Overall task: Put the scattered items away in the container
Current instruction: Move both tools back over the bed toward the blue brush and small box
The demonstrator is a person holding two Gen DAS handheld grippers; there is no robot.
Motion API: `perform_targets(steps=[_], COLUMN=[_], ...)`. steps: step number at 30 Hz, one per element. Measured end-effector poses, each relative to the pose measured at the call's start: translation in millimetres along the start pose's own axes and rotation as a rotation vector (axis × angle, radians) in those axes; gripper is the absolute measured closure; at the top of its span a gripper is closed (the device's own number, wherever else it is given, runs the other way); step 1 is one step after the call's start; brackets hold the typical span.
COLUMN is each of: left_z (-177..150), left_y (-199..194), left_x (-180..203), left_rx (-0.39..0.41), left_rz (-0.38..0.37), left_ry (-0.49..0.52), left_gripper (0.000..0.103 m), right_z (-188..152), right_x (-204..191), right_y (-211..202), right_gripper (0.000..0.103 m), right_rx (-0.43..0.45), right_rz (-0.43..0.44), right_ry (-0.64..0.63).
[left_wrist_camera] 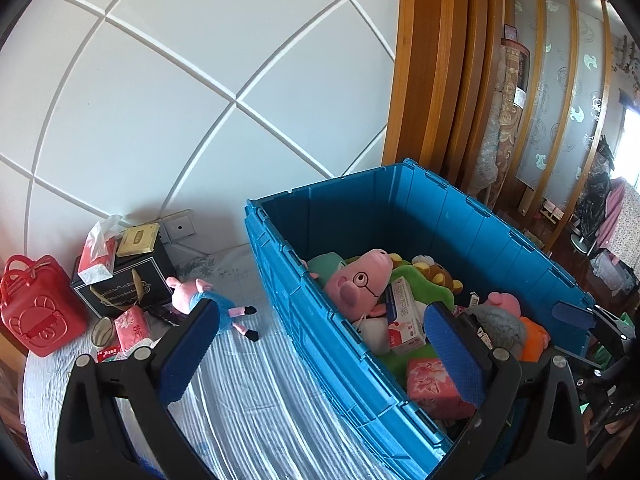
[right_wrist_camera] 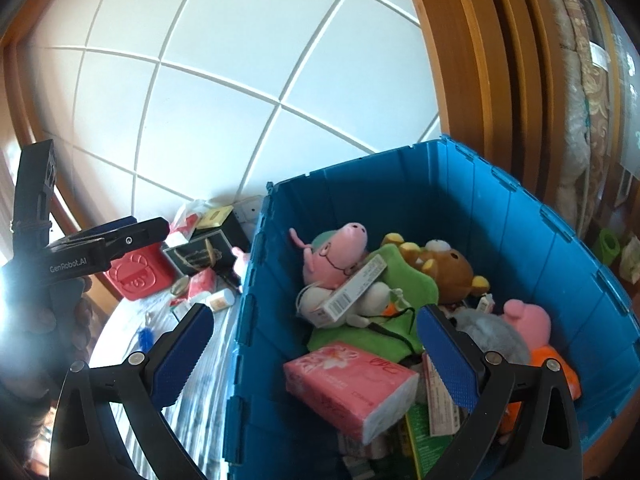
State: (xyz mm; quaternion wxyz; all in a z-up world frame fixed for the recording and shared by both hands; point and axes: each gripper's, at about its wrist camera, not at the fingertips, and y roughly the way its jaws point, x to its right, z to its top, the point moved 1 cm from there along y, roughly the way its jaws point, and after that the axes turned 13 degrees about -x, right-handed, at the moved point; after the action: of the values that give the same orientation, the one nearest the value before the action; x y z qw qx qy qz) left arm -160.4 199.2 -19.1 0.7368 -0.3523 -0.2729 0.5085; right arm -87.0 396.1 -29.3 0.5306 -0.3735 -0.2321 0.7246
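A big blue crate stands on the striped bedcover, filled with plush toys, boxes and a pink tissue pack. Outside it, a small pink pig plush in blue lies on the cover beside the crate. My left gripper hangs open and empty over the crate's near wall. Over the crate's left rim my right gripper is open with nothing in it. The left gripper's body shows at the left of the right wrist view, held by a hand.
By the wall sit a red case, a black gift box with a gold box and a tissue pack on it, a pink tissue pack and small bottles. Wooden door frames rise right of the crate.
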Motion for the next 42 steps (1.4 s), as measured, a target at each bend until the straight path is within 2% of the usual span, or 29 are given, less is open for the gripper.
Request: perform_targets(steps=[13,26,34,42], left_z=[-40.8,-100.9,-148.0,-213.4], left_y=[-24.7,-44.6,-39.6,-13.0], left_x=[-66.2,-166.6,-235.0,-300.0], left_rx=[0.004,-0.029,-0.083,-0.184], left_rz=[0.01,0.058,0.098,0.189], left_ry=[-0.05,-0.128,-0.206,-0.282], left_gripper=[0.0,0.0,0.0,0.001], right_z=[-5.7,-18.8,-27.7,-43.1], right_x=[-74.2,-172.0,-226.9,-269.0], right_y=[3.4,28.4,57.4,100.9], right_gripper=[0.0,0.0,0.0,0.0], right_rx=[-0.005,-0.04,-0.084,-0.127], right_rz=[-0.013,-0.002,0.005,0.009], right_ry=[-0.052,-0.114,-0.157,-0.198])
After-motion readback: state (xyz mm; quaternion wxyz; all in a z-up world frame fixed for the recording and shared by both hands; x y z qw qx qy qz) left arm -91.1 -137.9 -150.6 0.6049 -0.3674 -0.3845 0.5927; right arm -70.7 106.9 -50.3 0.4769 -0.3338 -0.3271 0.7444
